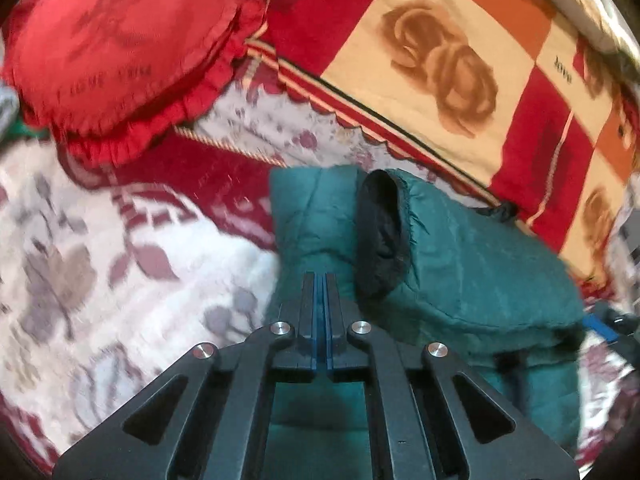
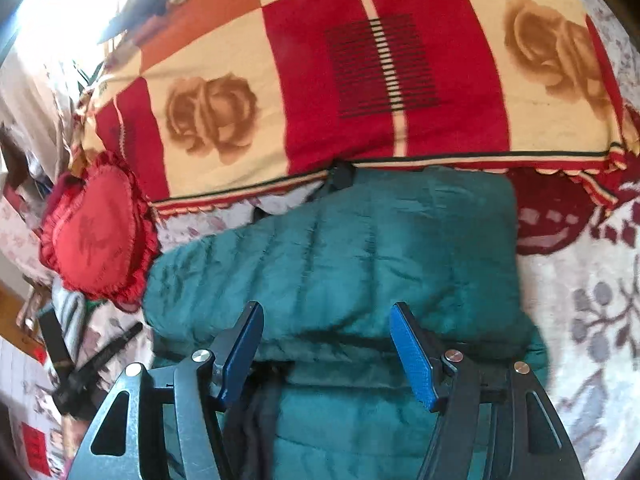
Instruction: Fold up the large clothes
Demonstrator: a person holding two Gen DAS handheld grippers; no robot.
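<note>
The padded teal quilted jacket (image 2: 340, 256) lies folded on the floral bedspread (image 1: 100, 280), its long axis running crosswise ahead of both tools. The left tool (image 1: 320, 280) is clamped shut over the jacket's near edge; whether fabric is pinched, I cannot tell. The right tool (image 2: 326, 316) stands open, straddling the jacket's near fold, nearer its middle.

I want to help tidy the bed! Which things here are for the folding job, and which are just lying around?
For the job:
- green padded jacket, partly folded
- left gripper, shut, over the jacket
- right gripper, open over the jacket

Just lying about:
- red heart cushion
- rose-patterned blanket
- flowery bedspread
</note>
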